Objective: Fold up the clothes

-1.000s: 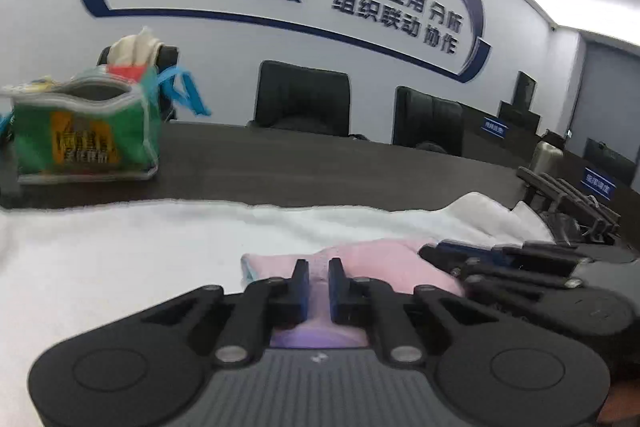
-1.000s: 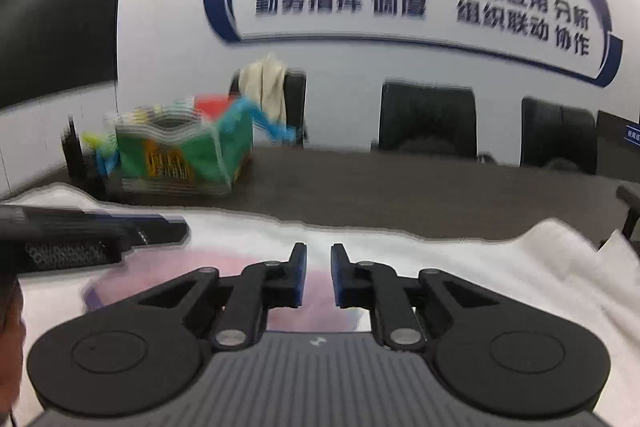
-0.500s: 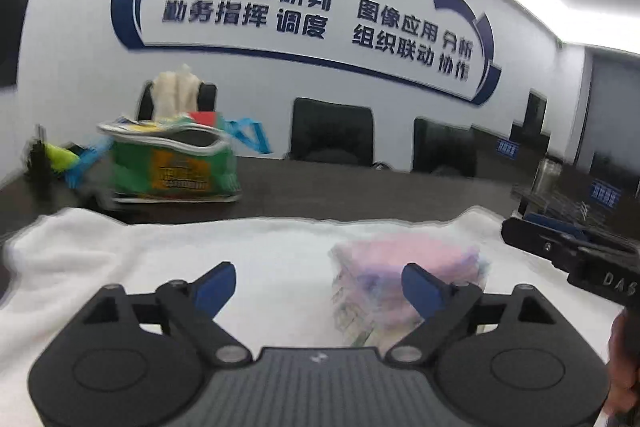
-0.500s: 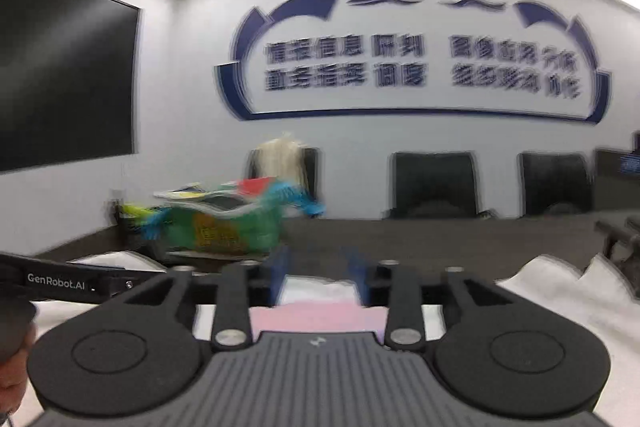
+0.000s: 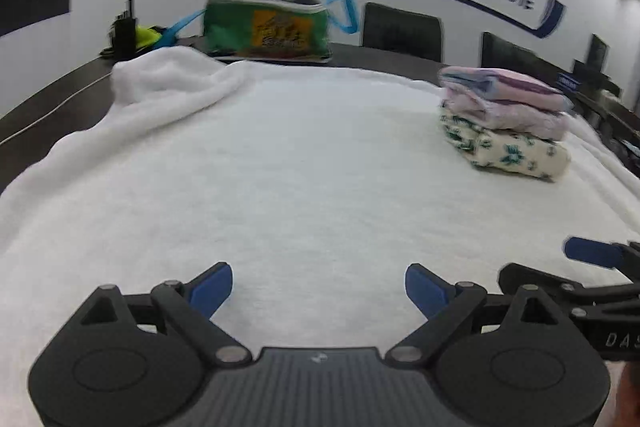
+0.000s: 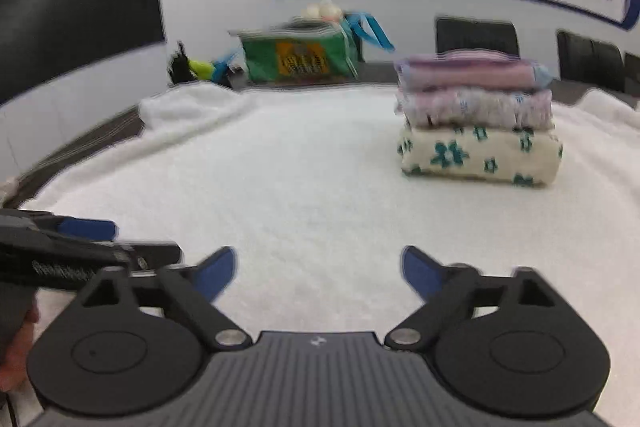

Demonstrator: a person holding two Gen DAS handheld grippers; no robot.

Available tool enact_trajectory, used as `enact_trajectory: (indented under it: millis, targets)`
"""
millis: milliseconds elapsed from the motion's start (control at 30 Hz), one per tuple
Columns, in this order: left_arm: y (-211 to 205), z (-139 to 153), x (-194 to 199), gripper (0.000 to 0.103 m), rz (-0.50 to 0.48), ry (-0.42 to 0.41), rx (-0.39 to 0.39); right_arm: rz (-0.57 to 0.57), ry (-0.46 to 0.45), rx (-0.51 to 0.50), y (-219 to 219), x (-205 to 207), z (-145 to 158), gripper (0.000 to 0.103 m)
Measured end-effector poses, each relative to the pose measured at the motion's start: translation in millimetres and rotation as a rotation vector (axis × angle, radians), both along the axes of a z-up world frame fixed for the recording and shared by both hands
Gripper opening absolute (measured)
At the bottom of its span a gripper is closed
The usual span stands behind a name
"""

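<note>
Two grippers hang side by side over a white towel (image 5: pixel 304 163), each with its blue-padded jaws spread wide and holding nothing. Left gripper (image 5: pixel 319 285): bare towel between the fingers. Right gripper (image 6: pixel 319 269): likewise, with the left gripper's tip just beside it at the left edge. Ahead and to the right, well apart from both, a stack of folded clothes (image 6: pixel 478 119) rests on the towel, seemingly three pieces, a pink one on top and a cream flowered one at the bottom. Beyond the towel, a green bag (image 5: pixel 266 27) stands on a dark table (image 5: pixel 52 87).
</note>
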State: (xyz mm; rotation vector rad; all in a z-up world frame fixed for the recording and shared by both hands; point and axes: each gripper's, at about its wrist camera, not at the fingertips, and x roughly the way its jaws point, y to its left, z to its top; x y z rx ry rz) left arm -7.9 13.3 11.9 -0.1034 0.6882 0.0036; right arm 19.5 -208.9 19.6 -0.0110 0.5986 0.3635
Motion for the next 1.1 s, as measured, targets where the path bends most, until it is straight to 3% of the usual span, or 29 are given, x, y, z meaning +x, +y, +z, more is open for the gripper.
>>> enact_trajectory:
  millis: [100, 267, 533, 1100]
  targets:
    - [-6, -7, -1, 0.098, -0.018, 0.007, 0.079, -0.018, 0.016, -0.012, 1, -4, -5, 0.103]
    - [-10, -10, 2, 0.102, 0.004, 0.013, 0.103, -0.060, 0.063, -0.026, 4, -8, -11, 0.103]
    - [-9, -11, 4, 0.103, 0.003, 0.012, 0.105, -0.071, 0.085, -0.107, 7, -6, -15, 0.103]
    - [-9, -12, 3, 0.103, 0.006, 0.010, 0.105, -0.067, 0.083, -0.110, 7, -7, -14, 0.102]
